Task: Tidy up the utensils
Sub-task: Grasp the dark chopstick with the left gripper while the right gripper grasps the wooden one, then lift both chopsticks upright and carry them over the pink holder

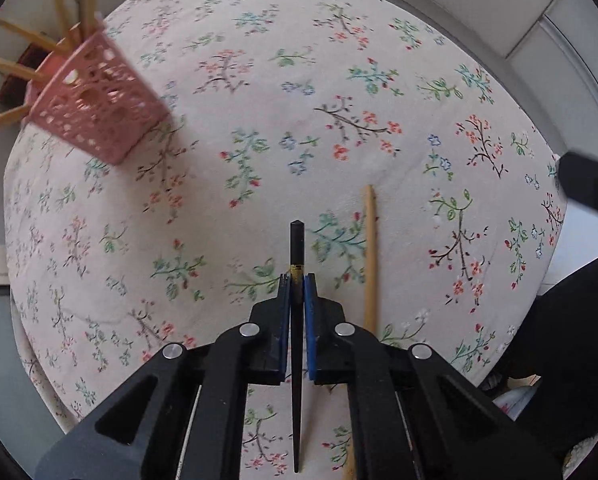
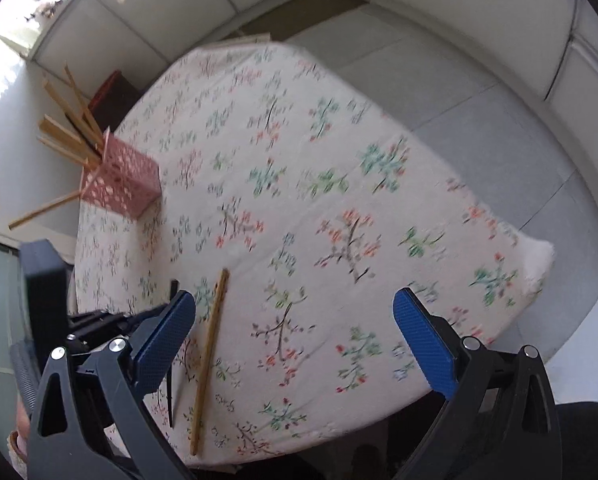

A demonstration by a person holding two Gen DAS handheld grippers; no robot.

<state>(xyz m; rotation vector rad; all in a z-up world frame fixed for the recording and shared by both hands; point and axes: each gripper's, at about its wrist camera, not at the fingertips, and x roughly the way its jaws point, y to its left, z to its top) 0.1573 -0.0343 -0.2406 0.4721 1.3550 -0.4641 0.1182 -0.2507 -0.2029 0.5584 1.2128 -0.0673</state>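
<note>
Your left gripper point(image 1: 297, 284) is clamped on the black chopstick point(image 1: 296, 248), which points straight ahead along the fingers. The basket point(image 1: 95, 108) sits far ahead-left. Your right gripper point(image 2: 295, 320) is spread wide and holding nothing, with the wooden chopstick point(image 2: 211, 344) on the worktop just inside its left finger, lengthwise.

Black left gripper point(image 1: 297, 280), blue pads point(image 1: 309, 300), silver screws.

A cream tablecloth point(image 1: 259, 128) is showing scattered sprigs in red, green, blue and dark brown. The perforated basket point(image 1: 95, 108) is showing salmon pink, with pale tan chopsticks point(image 2: 65, 136) poking from it, and another tan chopstick point(image 1: 369, 256) is lying beside a black chopstick point(image 1: 297, 248) banded in gold. Both black grippers, left point(image 1: 297, 284) and right point(image 2: 295, 336), are wearing textured blue pads point(image 2: 427, 344).
</note>
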